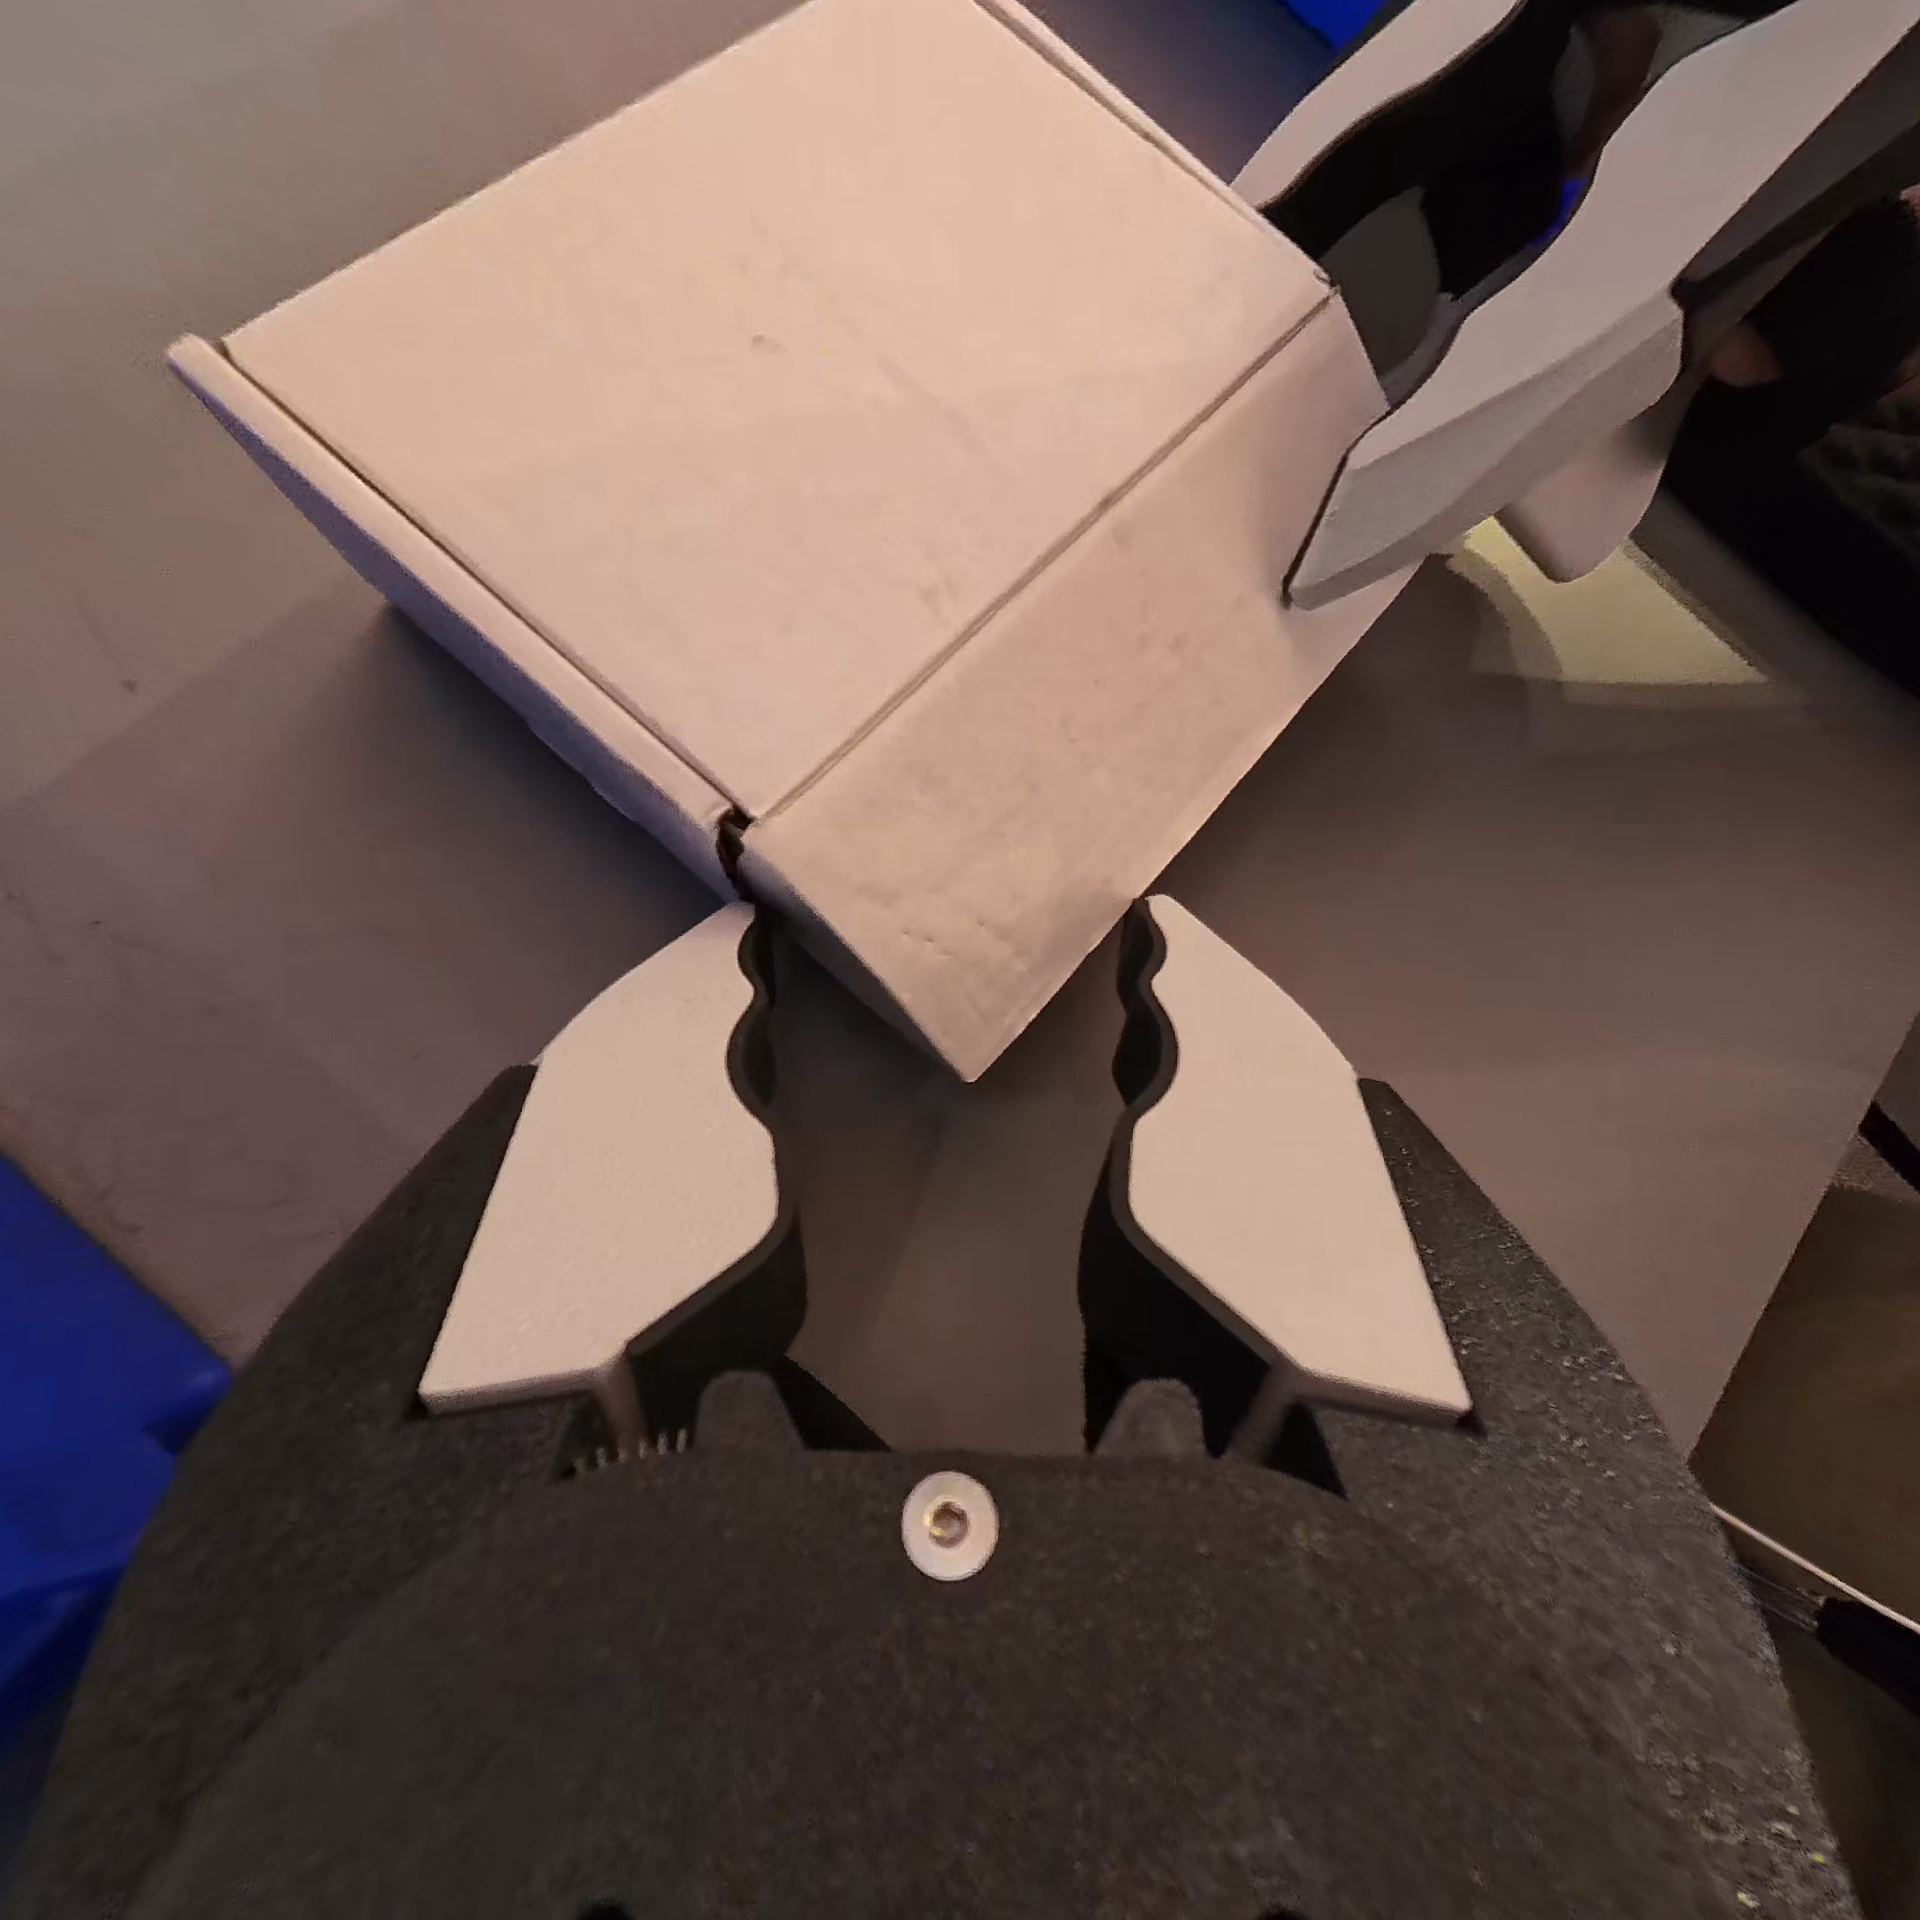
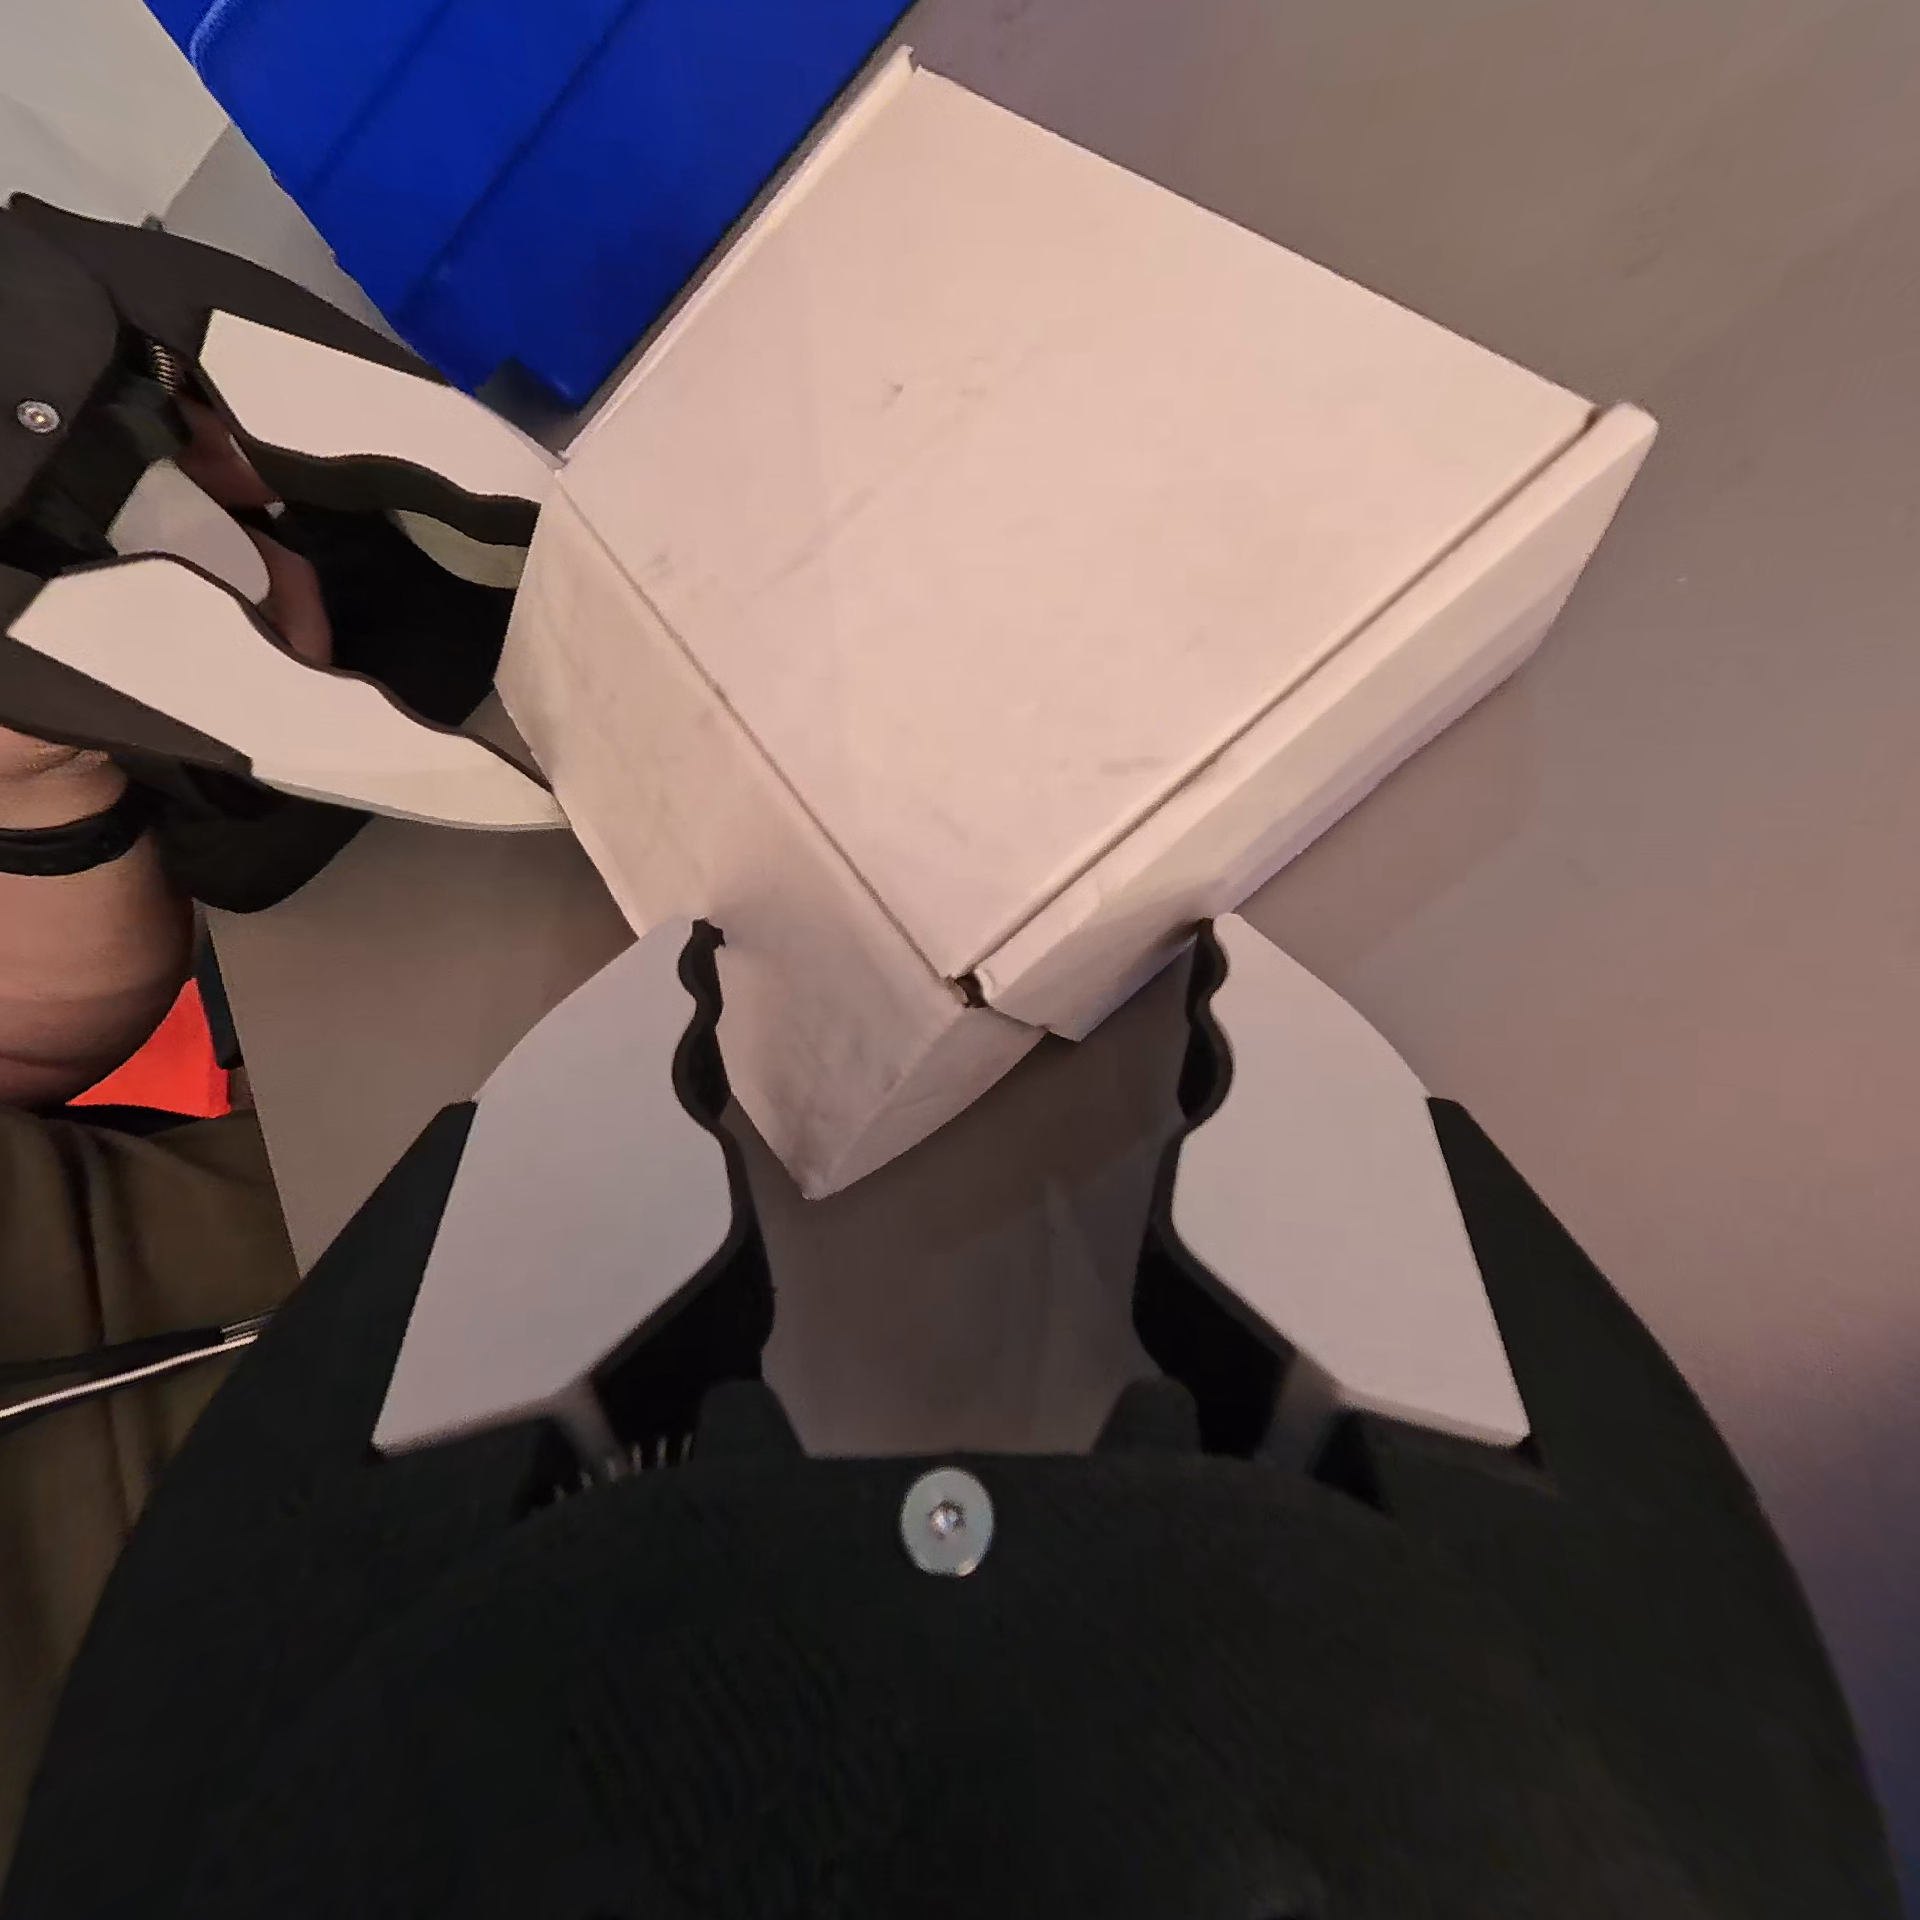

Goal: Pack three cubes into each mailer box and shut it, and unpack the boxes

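A white mailer box [image 1: 790, 416] lies shut on the grey table [image 1: 260, 935]. My left gripper [image 1: 948, 914] is open, and the box's near corner sits between its fingers without being clamped. My right gripper [image 1: 1278, 395] is open too and straddles the neighbouring corner on the right. In the right wrist view the same box [image 2: 1039, 540] has a corner between my right gripper's [image 2: 956, 928] open fingers, and my left gripper [image 2: 540, 655] stands open at the box's left corner. No cubes are in sight. What is inside the box is hidden.
A blue bin [image 2: 499, 187] stands just behind the box and also shows at the left edge of the left wrist view [image 1: 73, 1403]. A person's forearm with a black wristband [image 2: 62, 842] is at the left. The table's edge [image 1: 1766, 1039] runs close by on the right.
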Demonstrator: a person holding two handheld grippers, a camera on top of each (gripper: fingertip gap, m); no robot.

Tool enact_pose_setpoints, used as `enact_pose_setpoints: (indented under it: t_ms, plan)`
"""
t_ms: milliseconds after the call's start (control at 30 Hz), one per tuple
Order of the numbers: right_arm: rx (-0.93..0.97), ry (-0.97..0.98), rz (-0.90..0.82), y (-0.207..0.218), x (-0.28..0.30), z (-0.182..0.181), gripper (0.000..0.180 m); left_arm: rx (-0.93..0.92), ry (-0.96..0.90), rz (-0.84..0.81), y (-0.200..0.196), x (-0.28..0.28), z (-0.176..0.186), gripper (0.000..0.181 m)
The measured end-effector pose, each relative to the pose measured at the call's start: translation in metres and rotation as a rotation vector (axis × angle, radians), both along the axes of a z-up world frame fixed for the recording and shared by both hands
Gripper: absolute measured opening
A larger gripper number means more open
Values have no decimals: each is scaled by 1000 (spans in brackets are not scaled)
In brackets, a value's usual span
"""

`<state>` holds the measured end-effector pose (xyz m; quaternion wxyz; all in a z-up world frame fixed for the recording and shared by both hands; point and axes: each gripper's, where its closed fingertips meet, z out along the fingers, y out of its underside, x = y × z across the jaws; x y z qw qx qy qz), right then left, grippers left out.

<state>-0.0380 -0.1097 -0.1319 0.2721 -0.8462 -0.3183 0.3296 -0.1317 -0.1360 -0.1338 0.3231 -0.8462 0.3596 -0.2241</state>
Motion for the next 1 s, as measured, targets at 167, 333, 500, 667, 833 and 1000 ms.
enact_pose_setpoints:
  t_ms: [167, 333, 500, 667, 833, 1000]
  plan:
    - [27, -42, 13, -1, 1, -1, 87, 13, 44, -11, 0, 1, -3, 62]
    - [19, -28, 0, 1, 4, -2, 88, 5, 9, -3, 3, 3, -3, 63]
    - [18, -23, 8, 2, 4, -4, 87, -147, -62, -20, 0, 4, -8, 62]
    - [5, -1, 13, 0, 5, -4, 87, -84, -52, -35, -2, 4, -3, 59]
    - [-8, 12, 19, -2, 5, -3, 87, -66, -69, -36, -1, 4, 0, 59]
    - [-10, 30, 15, -2, 5, 0, 87, -63, -43, -1, -1, -1, -2, 56]
